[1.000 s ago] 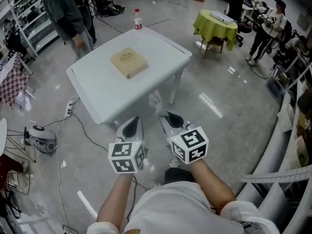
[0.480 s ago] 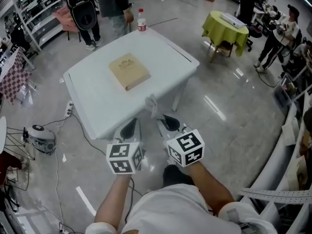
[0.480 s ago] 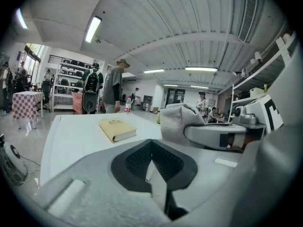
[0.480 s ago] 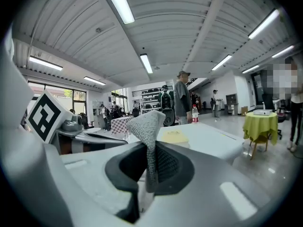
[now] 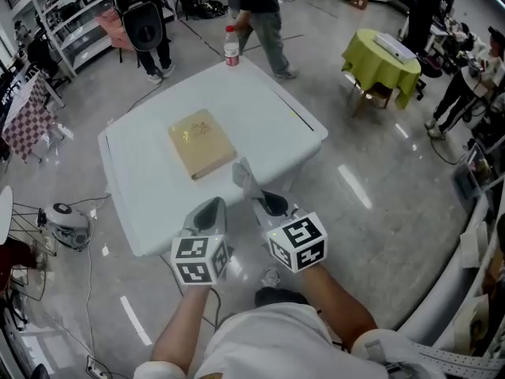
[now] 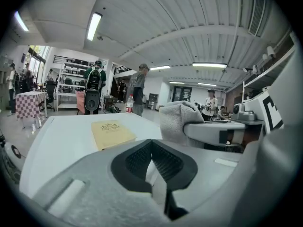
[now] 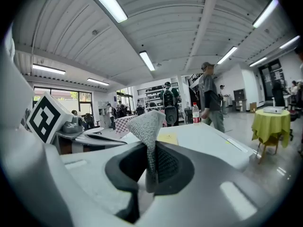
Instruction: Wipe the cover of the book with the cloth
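Note:
A tan book [image 5: 201, 143] lies flat on the white table [image 5: 142, 188], its cover up; in the left gripper view the book [image 6: 111, 132] shows ahead on the tabletop. My right gripper [image 5: 268, 201] is shut on a grey cloth [image 5: 244, 176], which sticks up from the jaws over the table's near edge. The cloth [image 7: 147, 126] rises between the jaws in the right gripper view and appears at the right as the cloth [image 6: 176, 122] in the left gripper view. My left gripper [image 5: 207, 210] is shut and holds nothing, near the table's front edge.
A plastic bottle [image 5: 231, 47] stands at the table's far corner. People [image 5: 259, 10] walk behind the table. A yellow-draped small table [image 5: 382, 56] stands at right. Cables and a small machine [image 5: 67, 222] lie on the floor at left.
The table and book have come nearer and my grippers now reach over the table's front edge. The cloth stays in the right gripper. People behind the table have walked to the right.

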A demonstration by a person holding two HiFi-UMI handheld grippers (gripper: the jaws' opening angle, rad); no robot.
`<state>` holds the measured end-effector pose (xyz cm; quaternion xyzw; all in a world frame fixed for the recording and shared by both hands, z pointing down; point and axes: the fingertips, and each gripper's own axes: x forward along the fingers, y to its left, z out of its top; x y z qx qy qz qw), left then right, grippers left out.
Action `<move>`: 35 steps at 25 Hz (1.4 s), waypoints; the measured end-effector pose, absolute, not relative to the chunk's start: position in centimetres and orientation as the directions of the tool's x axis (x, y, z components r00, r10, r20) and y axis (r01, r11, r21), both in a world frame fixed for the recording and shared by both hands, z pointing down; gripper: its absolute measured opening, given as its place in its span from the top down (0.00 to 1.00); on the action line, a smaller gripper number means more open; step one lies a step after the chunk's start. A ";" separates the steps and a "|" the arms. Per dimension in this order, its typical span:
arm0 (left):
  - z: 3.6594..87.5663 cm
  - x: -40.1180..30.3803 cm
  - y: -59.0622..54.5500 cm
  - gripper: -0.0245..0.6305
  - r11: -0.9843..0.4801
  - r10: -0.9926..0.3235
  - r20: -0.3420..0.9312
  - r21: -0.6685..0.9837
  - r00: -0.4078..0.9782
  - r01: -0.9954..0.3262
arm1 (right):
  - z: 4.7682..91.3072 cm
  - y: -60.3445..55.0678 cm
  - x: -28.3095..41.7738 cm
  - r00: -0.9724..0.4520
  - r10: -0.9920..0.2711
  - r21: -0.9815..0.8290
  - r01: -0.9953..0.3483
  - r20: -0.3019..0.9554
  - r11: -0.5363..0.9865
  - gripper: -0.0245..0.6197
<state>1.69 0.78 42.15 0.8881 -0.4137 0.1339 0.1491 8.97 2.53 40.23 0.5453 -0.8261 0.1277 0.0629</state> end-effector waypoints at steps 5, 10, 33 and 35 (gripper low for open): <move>42.8 3.8 -2.0 0.95 -0.571 -0.725 0.371 0.147 0.580 -0.808 | 40.9 -0.7 11.2 -0.452 -0.853 -0.145 -0.892 0.259 0.429 0.94; 42.6 4.2 -3.8 0.95 -0.525 -0.757 0.379 0.132 0.532 -0.841 | 40.8 -3.3 12.2 -0.502 -0.825 -0.136 -0.865 0.259 0.483 0.94; 45.7 -1.6 -16.8 0.95 -0.360 -0.825 0.397 0.179 0.402 -0.916 | 43.7 -20.3 7.6 -0.596 -0.708 0.067 -0.745 0.378 0.663 0.94; 45.9 -2.9 -18.4 0.95 -0.343 -0.835 0.393 0.176 0.385 -0.923 | 44.0 -22.5 6.7 -0.594 -0.700 0.093 -0.733 0.397 0.674 0.94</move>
